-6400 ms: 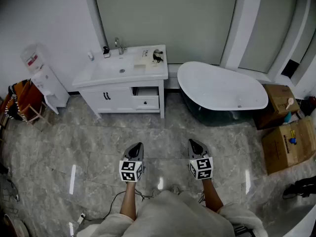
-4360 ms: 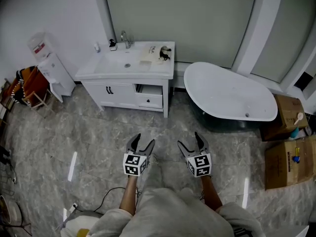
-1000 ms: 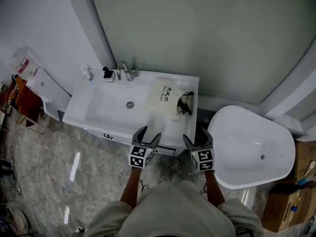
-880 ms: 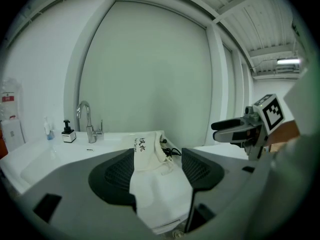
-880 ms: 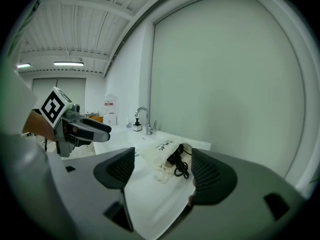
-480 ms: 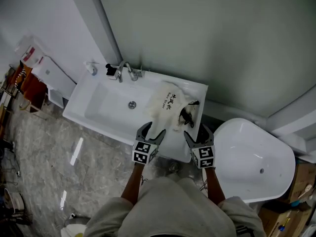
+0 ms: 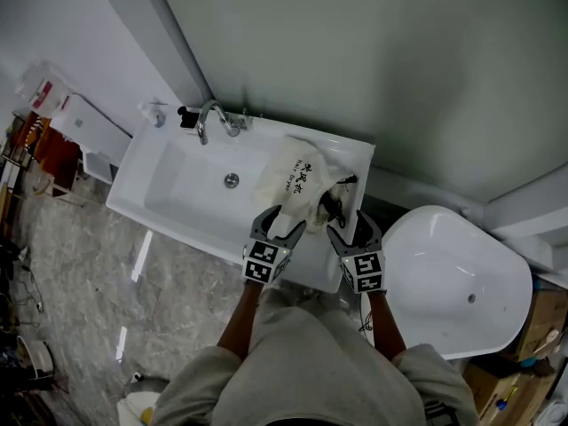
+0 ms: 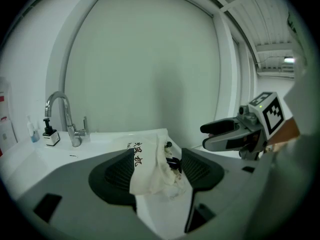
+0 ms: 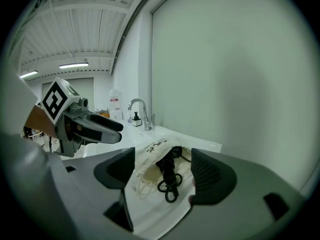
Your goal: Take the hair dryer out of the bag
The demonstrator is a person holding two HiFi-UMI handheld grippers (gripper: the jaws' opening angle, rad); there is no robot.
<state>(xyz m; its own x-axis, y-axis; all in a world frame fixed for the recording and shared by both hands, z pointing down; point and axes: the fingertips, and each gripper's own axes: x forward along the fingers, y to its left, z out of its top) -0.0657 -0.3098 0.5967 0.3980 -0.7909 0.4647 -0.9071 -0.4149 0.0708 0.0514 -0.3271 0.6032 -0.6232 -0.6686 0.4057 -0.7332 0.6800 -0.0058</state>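
A cream cloth bag [image 7: 291,178] with black lettering lies on the right end of the white vanity top [image 7: 351,153]. From its open mouth, the black hair dryer and its coiled cord [image 7: 333,201] stick out to the right. My left gripper [image 7: 279,224] is open at the bag's near edge, and the bag [image 8: 146,165] shows between its jaws. My right gripper [image 7: 352,228] is open just in front of the cord [image 9: 168,178], which lies between its jaws with the bag [image 9: 146,170]. Neither gripper holds anything. Most of the dryer is hidden in the bag.
A chrome faucet [image 7: 211,118] and a small pump bottle [image 7: 185,117] stand at the back of the sink basin [image 7: 182,193]. A white bathtub [image 7: 461,278] lies to the right. A water dispenser [image 7: 55,105] stands at the left, cardboard boxes [image 7: 543,311] at the far right.
The person has walked from mid-floor up to the vanity. Both grippers went from shut to open, and in the last second moved forward over the counter to the bag.
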